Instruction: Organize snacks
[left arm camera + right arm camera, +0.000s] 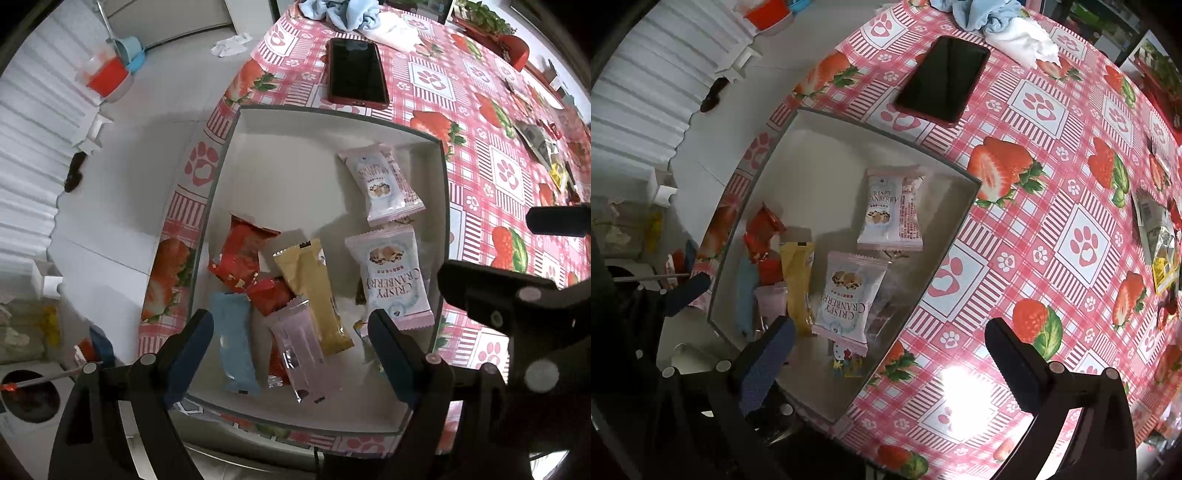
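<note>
White box holds the snacks, both tongs spread and empty

White shallow box (236, 155) sits on the pink strawberry tablecloth (480, 122), near the table's edge. Inside the box: two cranberry packets (393, 275) toward its right wall, with a gold stick packet (310, 295), red wrappers (240, 254), a blue packet (234, 347) and a pink packet (301, 354) piled by its near-left corner. Dark phone (356, 72) lies just beyond the box's far wall. Left gripper (291, 354) hovers over the pile, jaws wide, gripping nothing. Right gripper (890, 354) hangs over the box's right wall, jaws also wide, empty

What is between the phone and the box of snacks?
Nothing: only bare tablecloth lies between the phone and the box, seen in both wrist views.
</note>
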Available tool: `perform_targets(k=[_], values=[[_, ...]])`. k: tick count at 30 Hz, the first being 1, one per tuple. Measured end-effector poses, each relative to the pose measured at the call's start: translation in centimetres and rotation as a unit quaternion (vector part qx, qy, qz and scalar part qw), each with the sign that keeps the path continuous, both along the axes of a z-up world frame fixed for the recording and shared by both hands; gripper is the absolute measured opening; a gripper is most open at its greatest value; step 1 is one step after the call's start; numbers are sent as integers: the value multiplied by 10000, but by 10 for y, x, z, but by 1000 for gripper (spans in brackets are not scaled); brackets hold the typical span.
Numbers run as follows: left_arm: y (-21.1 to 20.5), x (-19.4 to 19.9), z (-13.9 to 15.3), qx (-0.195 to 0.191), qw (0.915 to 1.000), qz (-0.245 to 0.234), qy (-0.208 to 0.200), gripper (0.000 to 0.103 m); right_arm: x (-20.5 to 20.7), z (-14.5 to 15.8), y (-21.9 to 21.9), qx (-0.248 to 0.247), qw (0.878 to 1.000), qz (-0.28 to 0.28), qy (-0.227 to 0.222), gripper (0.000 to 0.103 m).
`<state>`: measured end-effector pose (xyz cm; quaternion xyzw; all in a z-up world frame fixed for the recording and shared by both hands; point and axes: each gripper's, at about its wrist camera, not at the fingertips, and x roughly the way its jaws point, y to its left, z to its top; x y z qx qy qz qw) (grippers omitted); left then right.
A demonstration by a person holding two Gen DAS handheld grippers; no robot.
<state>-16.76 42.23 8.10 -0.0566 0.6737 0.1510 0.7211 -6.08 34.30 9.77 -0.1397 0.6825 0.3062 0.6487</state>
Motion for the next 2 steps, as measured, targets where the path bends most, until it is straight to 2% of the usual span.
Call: perform_targets(k=[2], values=[[-1,1,0,5,10000,-44,-1,88,0,0,0,0,10000,-5,-4,103]])
